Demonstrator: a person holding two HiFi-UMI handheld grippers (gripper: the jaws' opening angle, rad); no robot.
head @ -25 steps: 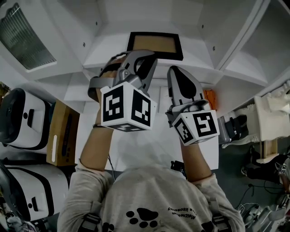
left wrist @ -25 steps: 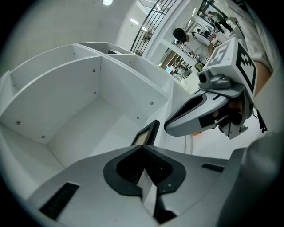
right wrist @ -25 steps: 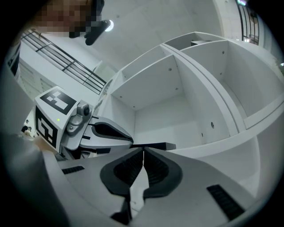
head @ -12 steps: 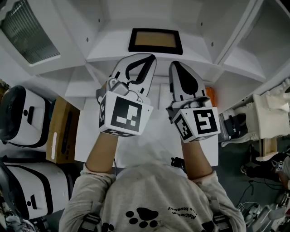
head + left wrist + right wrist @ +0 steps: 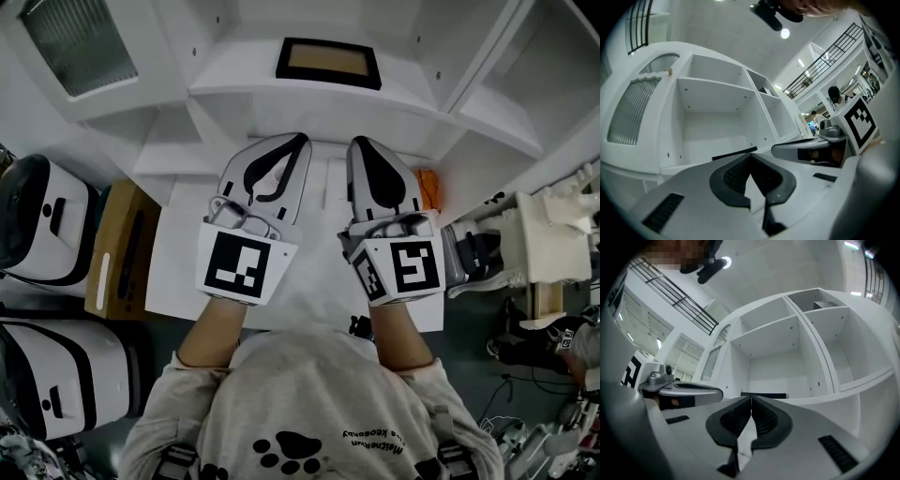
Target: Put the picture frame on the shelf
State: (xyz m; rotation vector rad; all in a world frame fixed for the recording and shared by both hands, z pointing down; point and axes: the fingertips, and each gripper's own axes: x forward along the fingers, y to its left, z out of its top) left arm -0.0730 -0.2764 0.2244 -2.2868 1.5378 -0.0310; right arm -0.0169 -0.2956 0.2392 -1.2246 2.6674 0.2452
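Pulling back from the shelf [image 5: 281, 98], I am keeping my left gripper [image 5: 294, 142] and right gripper [image 5: 362, 143] closed and empty; the picture frame [image 5: 328, 62] is lying there.

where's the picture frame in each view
Head view: picture frame at top centre, flat on the shelf.
Left gripper view: thin dark strip, just left of centre.
Right gripper view: thin dark strip, near centre.
Shared landmark: the white shelf compartment around it.

grey floor [image 5: 473, 361], railed balcony [image 5: 820, 63]
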